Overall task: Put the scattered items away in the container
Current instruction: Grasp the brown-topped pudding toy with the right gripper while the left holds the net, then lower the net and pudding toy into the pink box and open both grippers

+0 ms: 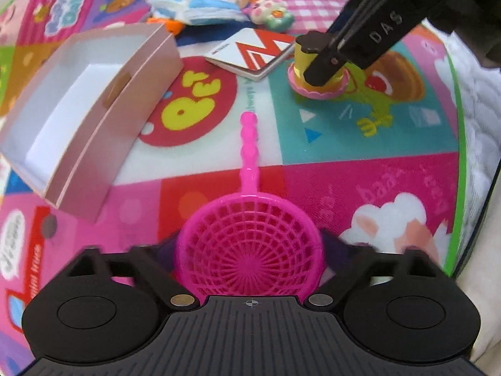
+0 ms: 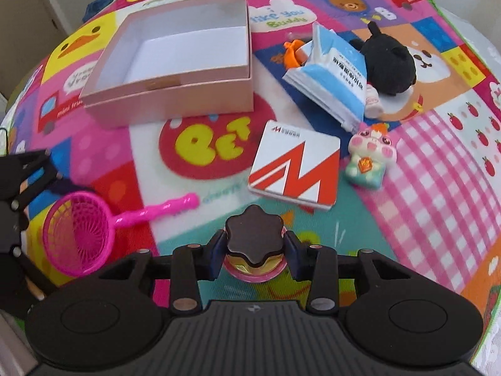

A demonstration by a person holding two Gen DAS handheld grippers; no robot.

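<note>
The pink box is empty; right tool clenches the toy cake, left tool brackets the pink strainer, grip unclear.

A bright patchwork play mat with cartoon panels covers the surface: ducks, bears, a red mini truck, a sheep, pink gingham with apples, and a red circle lettered in yellow. A green border edges it. Beyond that border lies white quilted fabric, like a bedspread or mattress cover. In the right wrist view's upper left corner stands a pale beige panel, perhaps a cupboard or wall. The lighting is even and bright.
</note>
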